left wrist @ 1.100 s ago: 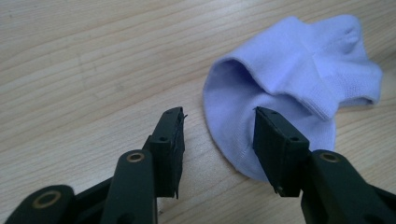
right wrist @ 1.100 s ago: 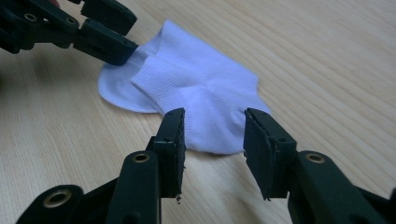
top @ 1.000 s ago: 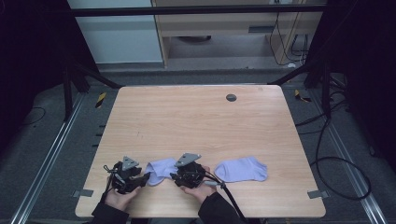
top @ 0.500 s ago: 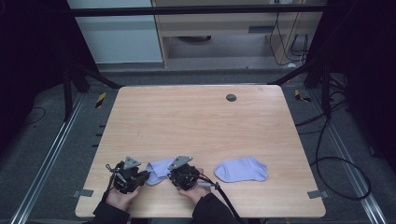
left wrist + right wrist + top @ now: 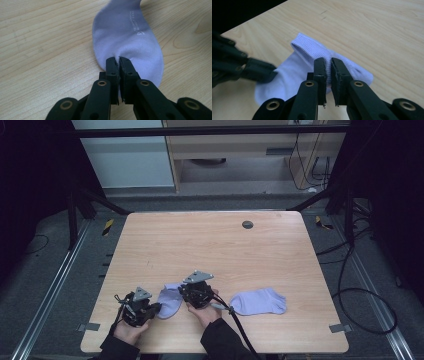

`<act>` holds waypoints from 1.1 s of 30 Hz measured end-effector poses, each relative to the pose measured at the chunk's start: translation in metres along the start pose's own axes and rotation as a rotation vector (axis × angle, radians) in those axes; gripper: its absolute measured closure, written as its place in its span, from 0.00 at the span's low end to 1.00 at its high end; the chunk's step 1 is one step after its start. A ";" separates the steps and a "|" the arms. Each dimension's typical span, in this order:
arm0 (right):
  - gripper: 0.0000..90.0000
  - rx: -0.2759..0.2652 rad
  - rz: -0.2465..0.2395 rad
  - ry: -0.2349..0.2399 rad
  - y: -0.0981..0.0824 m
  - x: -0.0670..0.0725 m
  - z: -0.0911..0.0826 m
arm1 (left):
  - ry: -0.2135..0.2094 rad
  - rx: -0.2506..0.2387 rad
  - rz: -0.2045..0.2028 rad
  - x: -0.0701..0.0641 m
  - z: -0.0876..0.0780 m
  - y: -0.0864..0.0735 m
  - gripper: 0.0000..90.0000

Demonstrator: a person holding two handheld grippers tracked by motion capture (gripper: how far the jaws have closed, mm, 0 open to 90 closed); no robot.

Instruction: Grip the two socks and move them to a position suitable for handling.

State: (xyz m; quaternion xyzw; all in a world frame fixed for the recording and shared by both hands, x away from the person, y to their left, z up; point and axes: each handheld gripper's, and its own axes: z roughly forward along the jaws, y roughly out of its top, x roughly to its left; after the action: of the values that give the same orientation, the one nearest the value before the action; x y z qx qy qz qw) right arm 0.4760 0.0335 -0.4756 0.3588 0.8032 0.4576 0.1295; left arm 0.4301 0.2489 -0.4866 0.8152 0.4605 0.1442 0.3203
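A lavender sock (image 5: pixel 169 301) lies near the table's front edge, between my two grippers. My left gripper (image 5: pixel 158 308) is shut on its toe end, and its jaws (image 5: pixel 118 62) pinch the fabric (image 5: pixel 127 37) flat on the wood. My right gripper (image 5: pixel 183 291) is shut on the ribbed cuff (image 5: pixel 308 48), which is raised and folded between its pads (image 5: pixel 328 63). Both pairs of jaws have just been closing onto this sock. The left gripper's black fingers (image 5: pixel 259 71) show beside the sock in the right gripper view. A second lavender sock (image 5: pixel 260 301) lies flat to the right.
The wooden table (image 5: pixel 215 250) has a small dark round hole (image 5: pixel 247 224) near its far edge. Cables (image 5: pixel 240 330) trail from the right gripper over the front edge. Dark frame legs and floor cables surround the table.
Both grippers have gone from open to shut on the left sock. The right gripper has shifted slightly left and away from the front edge, lifting the cuff.
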 end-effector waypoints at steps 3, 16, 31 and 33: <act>0.92 0.000 0.000 -0.025 0.003 -0.001 0.008 | 0.000 -0.001 -0.001 0.001 0.000 0.000 0.95; 0.74 -0.044 -0.036 -0.147 0.020 -0.020 0.022 | 0.014 -0.044 -0.037 0.006 -0.005 0.001 0.80; 0.72 0.107 -0.023 -0.130 0.009 -0.046 0.034 | 0.028 -0.001 -0.077 0.002 -0.005 -0.003 0.80; 0.74 0.122 -0.009 -0.131 0.007 -0.048 0.037 | 0.028 0.010 -0.074 0.003 -0.004 -0.004 0.83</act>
State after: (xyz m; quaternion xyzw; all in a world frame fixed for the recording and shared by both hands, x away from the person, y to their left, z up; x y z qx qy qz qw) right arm 0.5333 0.0265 -0.4959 0.3916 0.8210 0.3826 0.1619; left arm 0.4267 0.2540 -0.4859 0.7972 0.4954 0.1411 0.3148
